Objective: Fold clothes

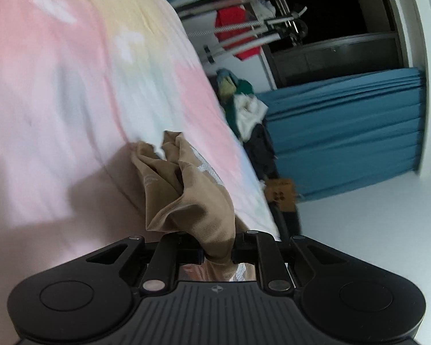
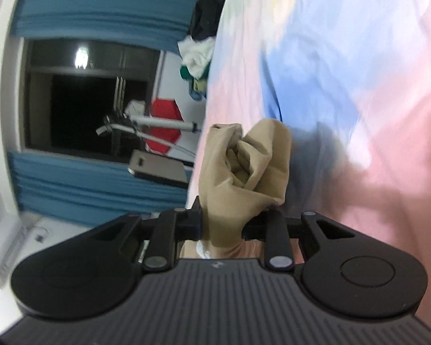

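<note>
A tan garment [image 1: 184,189] with pale lettering hangs bunched from my left gripper [image 1: 219,248], whose jaws are shut on its fabric. The same tan garment [image 2: 244,169] shows crumpled in the right wrist view, where my right gripper [image 2: 221,225] is also shut on it. Both views are tilted sideways and blurred. The garment is held above a bed with a pastel pink, blue and yellow sheet [image 1: 71,86], which also fills the right wrist view [image 2: 344,72].
A heap of other clothes [image 1: 241,106] lies at the bed's far edge, also seen in the right wrist view [image 2: 198,57]. Blue curtains [image 1: 344,132], a dark window [image 2: 80,95], a drying rack with a red garment [image 1: 235,28] and a cardboard box [image 1: 281,194] stand beyond.
</note>
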{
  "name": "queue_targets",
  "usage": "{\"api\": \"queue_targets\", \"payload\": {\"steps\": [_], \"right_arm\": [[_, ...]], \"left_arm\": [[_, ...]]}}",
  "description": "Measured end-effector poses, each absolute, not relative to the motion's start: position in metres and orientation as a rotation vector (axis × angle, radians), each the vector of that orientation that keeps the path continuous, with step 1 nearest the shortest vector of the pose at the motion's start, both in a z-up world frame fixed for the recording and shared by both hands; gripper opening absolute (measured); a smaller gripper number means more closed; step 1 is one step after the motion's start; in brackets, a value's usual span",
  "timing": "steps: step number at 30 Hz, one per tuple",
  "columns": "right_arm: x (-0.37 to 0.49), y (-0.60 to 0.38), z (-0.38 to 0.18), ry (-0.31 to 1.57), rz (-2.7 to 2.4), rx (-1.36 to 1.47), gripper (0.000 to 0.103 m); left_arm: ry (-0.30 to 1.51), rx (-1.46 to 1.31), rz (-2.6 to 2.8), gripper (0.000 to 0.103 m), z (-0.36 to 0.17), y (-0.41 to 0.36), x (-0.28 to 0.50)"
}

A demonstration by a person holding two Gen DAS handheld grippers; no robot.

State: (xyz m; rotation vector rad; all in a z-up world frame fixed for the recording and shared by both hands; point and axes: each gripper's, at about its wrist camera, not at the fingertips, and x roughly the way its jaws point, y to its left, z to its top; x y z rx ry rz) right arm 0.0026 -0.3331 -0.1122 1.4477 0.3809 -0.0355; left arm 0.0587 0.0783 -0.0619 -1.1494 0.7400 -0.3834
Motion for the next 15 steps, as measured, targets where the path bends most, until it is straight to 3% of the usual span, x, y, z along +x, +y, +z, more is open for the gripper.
{"api": "queue_targets", "payload": {"steps": [5, 15], "right_arm": [[-0.008, -0.396, -0.078, 0.334, -0.092, 1.455, 0.027], [0.051, -0.582, -0.021, 0.257, -0.297, 1.337, 0.027]], "left_arm": [[0.799, -1.170, -0.460, 0.016, -0.031, 0.011, 0.091], [1.013, -1.172, -0.585, 0.016, -0.013, -0.209, 0.233]]}}
